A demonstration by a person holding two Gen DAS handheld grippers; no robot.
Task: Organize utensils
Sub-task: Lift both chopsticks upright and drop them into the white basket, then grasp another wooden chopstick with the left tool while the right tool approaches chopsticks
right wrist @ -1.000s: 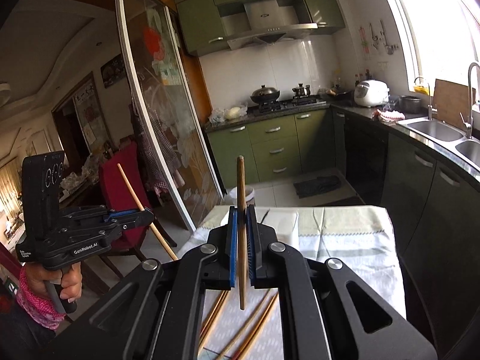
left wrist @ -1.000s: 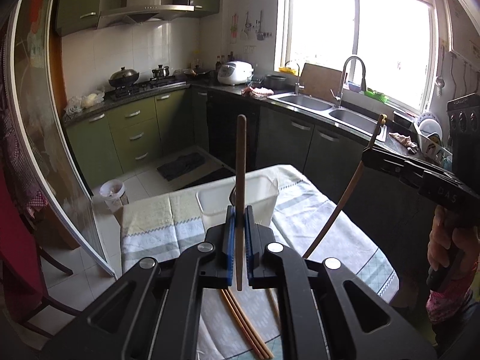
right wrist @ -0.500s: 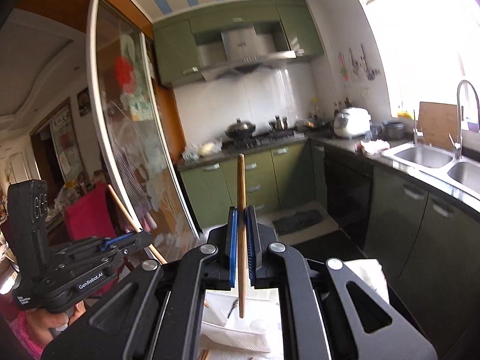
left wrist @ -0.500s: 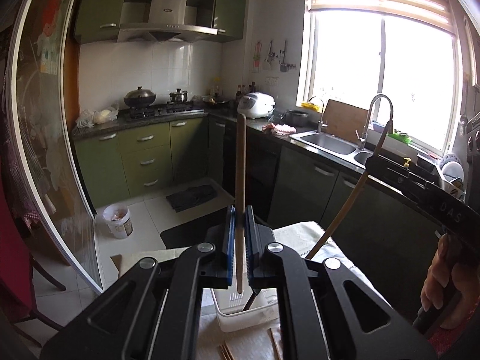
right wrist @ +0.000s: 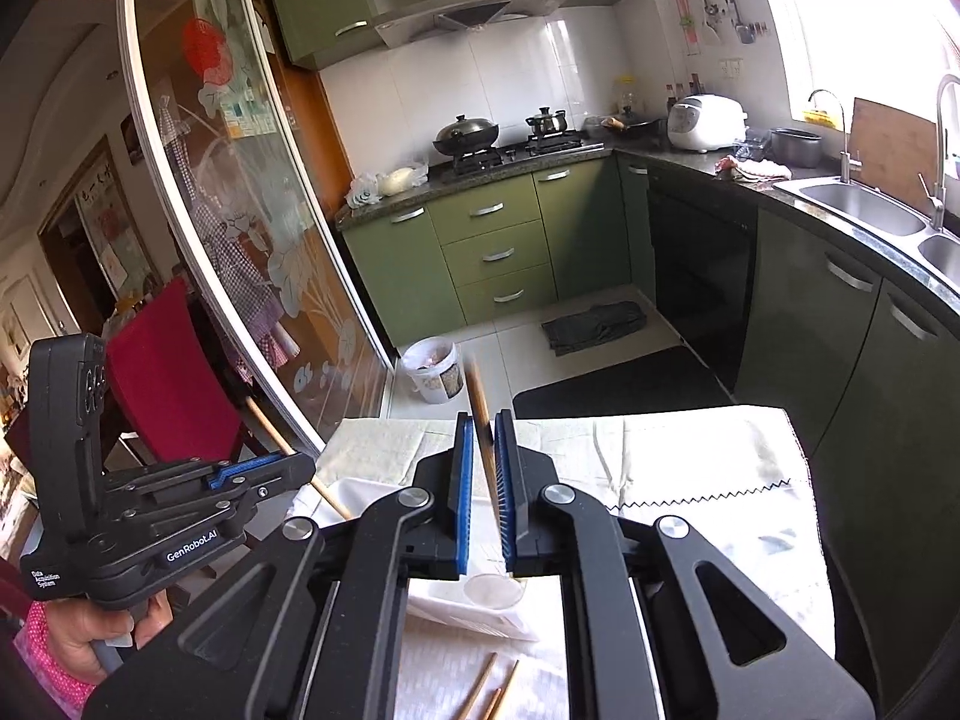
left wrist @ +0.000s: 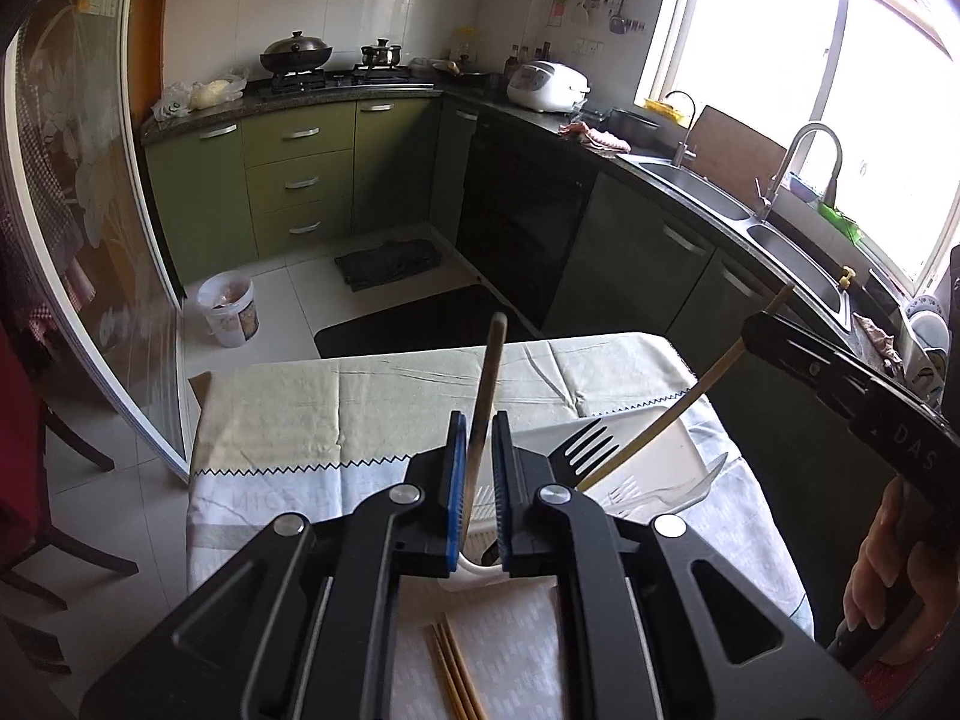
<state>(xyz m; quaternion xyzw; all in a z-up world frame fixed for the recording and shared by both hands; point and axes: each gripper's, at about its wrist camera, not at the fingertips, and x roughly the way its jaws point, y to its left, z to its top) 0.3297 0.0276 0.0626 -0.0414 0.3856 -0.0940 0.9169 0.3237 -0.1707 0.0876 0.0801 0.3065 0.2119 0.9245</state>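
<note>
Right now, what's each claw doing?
Left claw: open, chopstick loose between pads.
Right claw: open, chopstick loose, blurred.

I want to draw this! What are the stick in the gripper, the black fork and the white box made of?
The chopstick looks like wood or bamboo: matte brown, with a darker tip. The black fork seems plastic: matte, evenly black. The white bin looks like plastic too: smooth, slightly glossy, with thin walls.

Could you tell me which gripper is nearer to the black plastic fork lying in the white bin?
Right, I judge. In the left wrist view, the right gripper comes in from the right, its chopstick reaching beside the black fork. The left gripper sits just left of the fork.
</note>
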